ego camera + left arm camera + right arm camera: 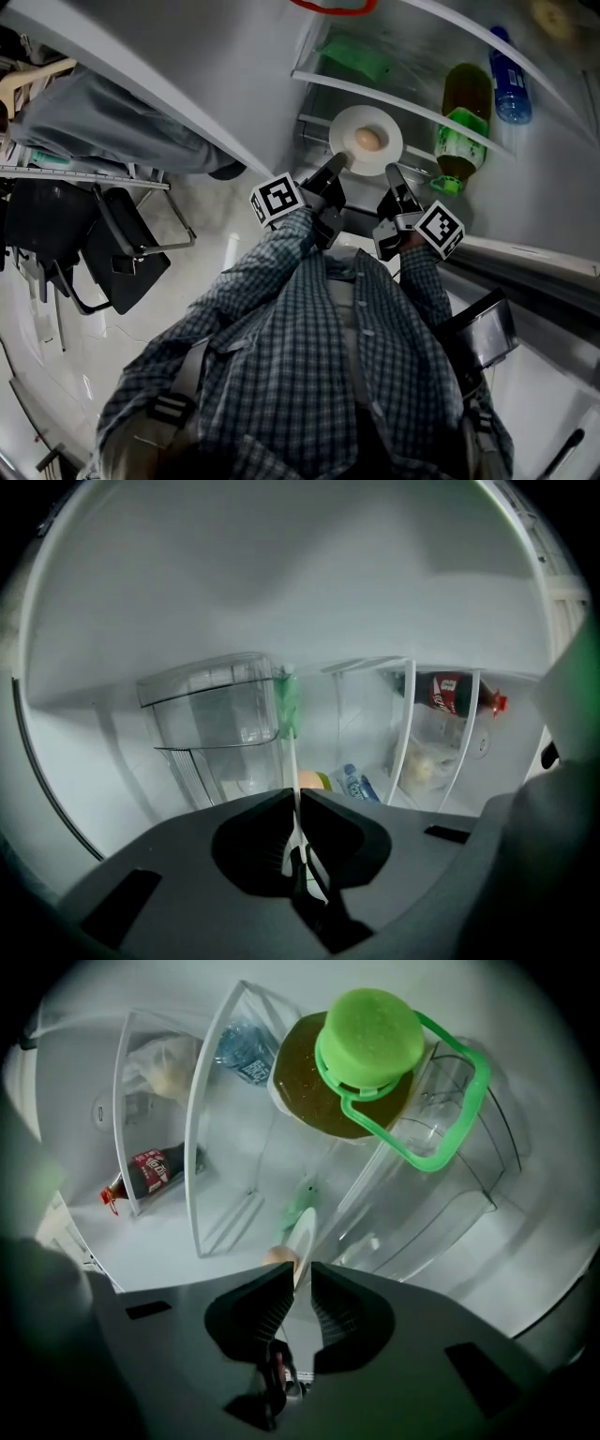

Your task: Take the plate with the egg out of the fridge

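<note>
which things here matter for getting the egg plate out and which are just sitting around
Job: round white plate, brown egg on it, left gripper and right gripper, jaws shut on its rim.
Just there: green-capped bottle of amber liquid, blue plastic bottle, dark cola bottle with red label.

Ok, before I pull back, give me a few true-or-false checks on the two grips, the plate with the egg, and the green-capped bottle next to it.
1. The left gripper and the right gripper are each closed on the rim of the plate. True.
2. The egg has rolled off the plate. False: it lies near the plate's middle.
3. In the head view, the green-capped bottle is to the right of the plate. True.
4. The right gripper is clamped on the green-capped bottle. False: the plate's rim is between its jaws, and the bottle stands apart, beyond them.
</note>
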`<state>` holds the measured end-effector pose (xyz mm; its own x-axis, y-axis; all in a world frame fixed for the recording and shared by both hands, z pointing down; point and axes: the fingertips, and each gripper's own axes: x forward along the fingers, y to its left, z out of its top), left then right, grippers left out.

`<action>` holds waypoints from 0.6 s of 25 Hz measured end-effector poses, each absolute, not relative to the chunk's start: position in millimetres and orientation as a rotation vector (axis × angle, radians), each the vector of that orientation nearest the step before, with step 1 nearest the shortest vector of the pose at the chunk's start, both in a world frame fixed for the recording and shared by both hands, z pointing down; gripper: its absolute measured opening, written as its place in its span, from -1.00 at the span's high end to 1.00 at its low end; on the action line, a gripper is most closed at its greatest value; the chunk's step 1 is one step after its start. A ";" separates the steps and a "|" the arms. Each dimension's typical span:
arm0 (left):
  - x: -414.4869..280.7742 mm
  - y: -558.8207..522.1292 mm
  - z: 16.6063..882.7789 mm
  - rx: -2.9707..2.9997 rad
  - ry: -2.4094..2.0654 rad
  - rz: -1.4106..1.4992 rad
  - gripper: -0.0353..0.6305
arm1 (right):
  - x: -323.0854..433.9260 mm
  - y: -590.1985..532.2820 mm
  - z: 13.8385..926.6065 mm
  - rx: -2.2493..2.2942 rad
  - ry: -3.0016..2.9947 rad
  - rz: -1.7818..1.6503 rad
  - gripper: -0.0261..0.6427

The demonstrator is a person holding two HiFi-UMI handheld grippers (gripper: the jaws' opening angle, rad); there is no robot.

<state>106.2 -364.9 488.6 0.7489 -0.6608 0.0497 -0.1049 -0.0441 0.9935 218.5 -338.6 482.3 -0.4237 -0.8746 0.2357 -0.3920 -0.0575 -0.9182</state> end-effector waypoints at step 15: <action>106.5 -353.9 479.0 1.589 -0.568 -0.512 0.82 | 215.1 -331.7 468.9 -1.317 1.782 -1.469 0.80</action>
